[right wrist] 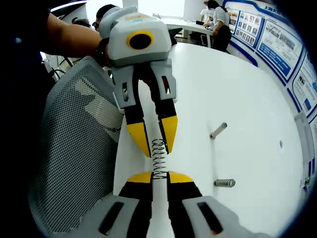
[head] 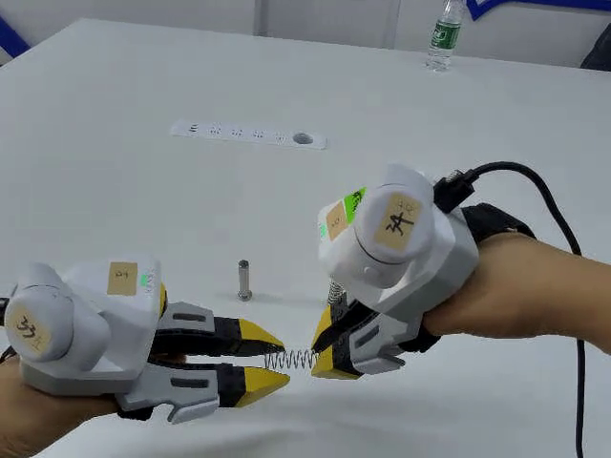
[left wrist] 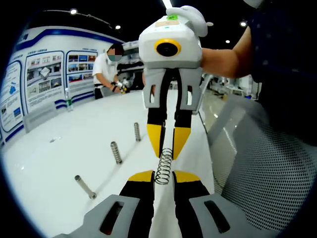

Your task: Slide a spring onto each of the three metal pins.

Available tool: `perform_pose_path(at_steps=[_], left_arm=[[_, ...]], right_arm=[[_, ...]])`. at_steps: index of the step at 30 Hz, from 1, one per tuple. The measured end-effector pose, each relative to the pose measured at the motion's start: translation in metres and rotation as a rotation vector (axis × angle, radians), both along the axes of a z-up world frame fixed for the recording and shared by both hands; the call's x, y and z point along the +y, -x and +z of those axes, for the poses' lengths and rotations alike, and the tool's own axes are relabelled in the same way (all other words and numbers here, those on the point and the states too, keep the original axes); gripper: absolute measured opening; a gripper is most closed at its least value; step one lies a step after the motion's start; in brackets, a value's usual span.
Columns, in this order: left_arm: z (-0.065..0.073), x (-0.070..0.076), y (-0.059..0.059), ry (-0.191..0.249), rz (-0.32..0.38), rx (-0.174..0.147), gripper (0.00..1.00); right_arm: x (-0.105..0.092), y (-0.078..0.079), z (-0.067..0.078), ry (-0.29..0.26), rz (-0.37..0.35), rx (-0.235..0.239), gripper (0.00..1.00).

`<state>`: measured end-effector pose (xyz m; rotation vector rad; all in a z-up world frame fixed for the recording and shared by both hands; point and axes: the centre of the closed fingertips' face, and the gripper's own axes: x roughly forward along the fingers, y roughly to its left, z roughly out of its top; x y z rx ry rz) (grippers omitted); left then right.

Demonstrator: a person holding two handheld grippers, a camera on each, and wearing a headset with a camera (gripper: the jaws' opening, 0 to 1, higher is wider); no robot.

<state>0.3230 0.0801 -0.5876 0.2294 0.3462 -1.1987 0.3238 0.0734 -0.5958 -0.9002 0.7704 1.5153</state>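
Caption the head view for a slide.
Left gripper and right gripper hold one spring between their tips over the white table, a bare metal pin standing behind.

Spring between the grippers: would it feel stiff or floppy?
Probably springy, not stiff: the spring is thin wire in open coils. Likely light: the left gripper and right gripper hold only its ends. Round, so it may roll.

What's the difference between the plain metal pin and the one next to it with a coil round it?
The bare pin shows a smooth, thin shaft; the middle pin looks thicker, wrapped in a coil along its length. The bare pin awaits its part, a loose spring gripped nearby; the middle pin is finished. Both stand upright on the white table, apart from each other.
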Motion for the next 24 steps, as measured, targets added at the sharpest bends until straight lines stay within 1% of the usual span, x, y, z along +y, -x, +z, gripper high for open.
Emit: perform_pose_path(at_steps=[4,9,13,16,21,24], left_arm=[[-0.001,0.0,0.0,0.001,-0.005,0.0,0.12],[0.001,-0.002,0.003,0.013,-0.029,0.01,0.11],[0.002,-0.004,0.004,0.013,-0.041,0.006,0.1],[0.003,-0.005,0.007,0.015,-0.049,0.009,0.1],[0.009,-0.006,0.008,0.037,-0.051,0.011,0.1],[0.011,-0.007,0.009,0.041,-0.052,0.009,0.1]], right_arm=[[0.0,0.001,0.002,-0.005,0.004,0.001,0.12],[-0.001,0.002,0.004,-0.017,0.007,0.001,0.12],[-0.002,0.003,0.004,-0.019,0.005,0.005,0.12],[-0.004,0.004,0.003,-0.022,0.007,0.014,0.12],[-0.006,0.005,-0.003,-0.015,0.007,0.023,0.14],[-0.005,0.006,-0.003,-0.018,0.005,0.028,0.14]])
